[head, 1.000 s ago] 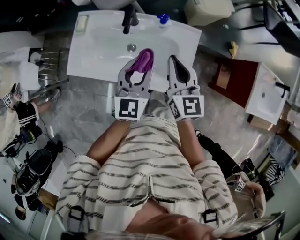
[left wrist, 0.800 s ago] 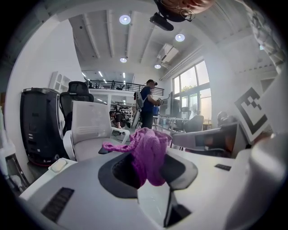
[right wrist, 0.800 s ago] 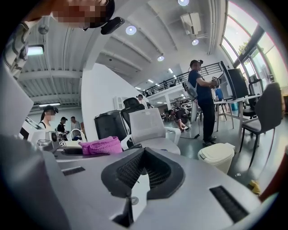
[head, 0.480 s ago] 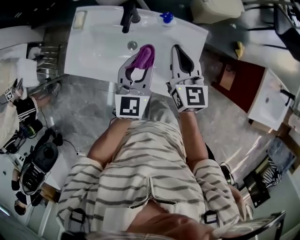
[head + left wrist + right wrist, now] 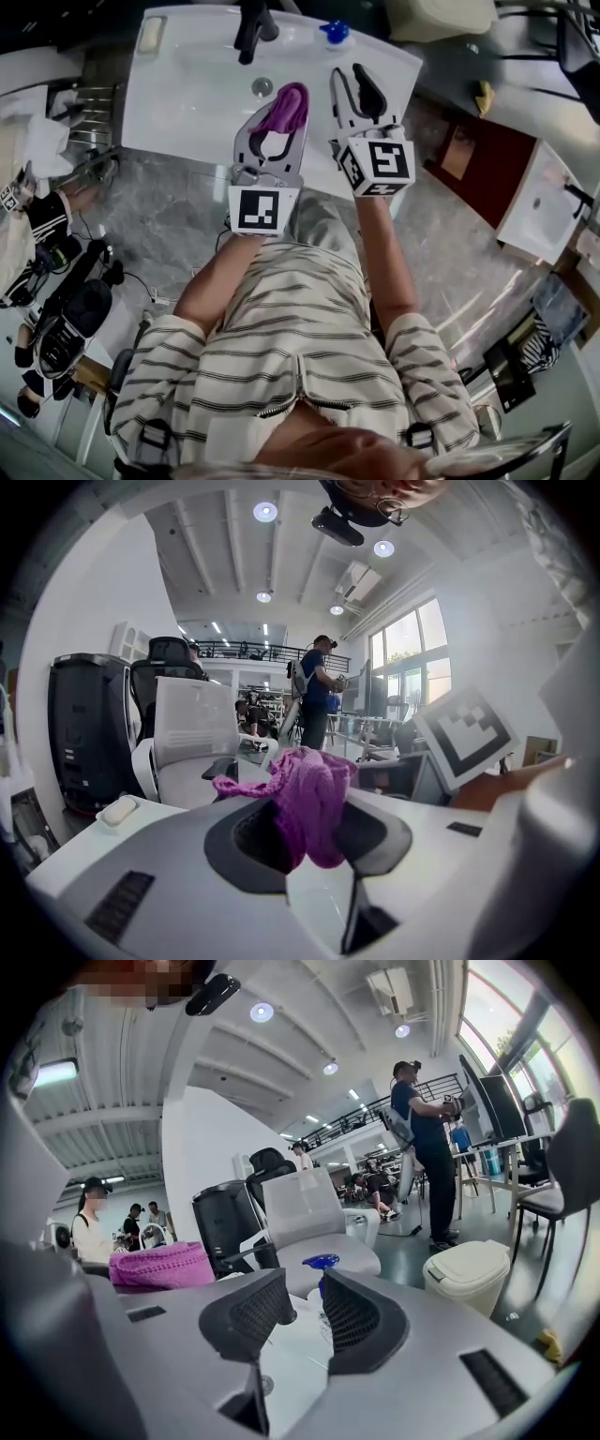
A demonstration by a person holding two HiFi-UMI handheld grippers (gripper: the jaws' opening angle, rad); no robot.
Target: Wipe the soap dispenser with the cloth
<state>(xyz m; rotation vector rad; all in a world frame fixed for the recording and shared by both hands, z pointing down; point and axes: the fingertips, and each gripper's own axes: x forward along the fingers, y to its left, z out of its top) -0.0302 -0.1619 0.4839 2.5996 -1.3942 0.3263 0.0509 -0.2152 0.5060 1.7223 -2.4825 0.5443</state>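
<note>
Both grippers have pushed farther over the white sink (image 5: 192, 98), the left gripper (image 5: 281, 120) clenched on the purple cloth (image 5: 289, 101), the right gripper (image 5: 349, 82), its jaws just parted and empty, near the blue-capped soap dispenser (image 5: 334, 34) at the sink's back rim.

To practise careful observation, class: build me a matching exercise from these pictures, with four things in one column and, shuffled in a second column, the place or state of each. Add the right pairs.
Column one
1 cloth
2 soap dispenser
3 right gripper
4 white bin

Column two
A on the floor beside the basin
B jaws apart, gripping nothing
C clamped in the left gripper's jaws
D at the basin's back edge, blue pump on top

Pairs: 1-C, 2-D, 3-B, 4-A. The right gripper's jaws have just been opening, with nothing between them.
</note>
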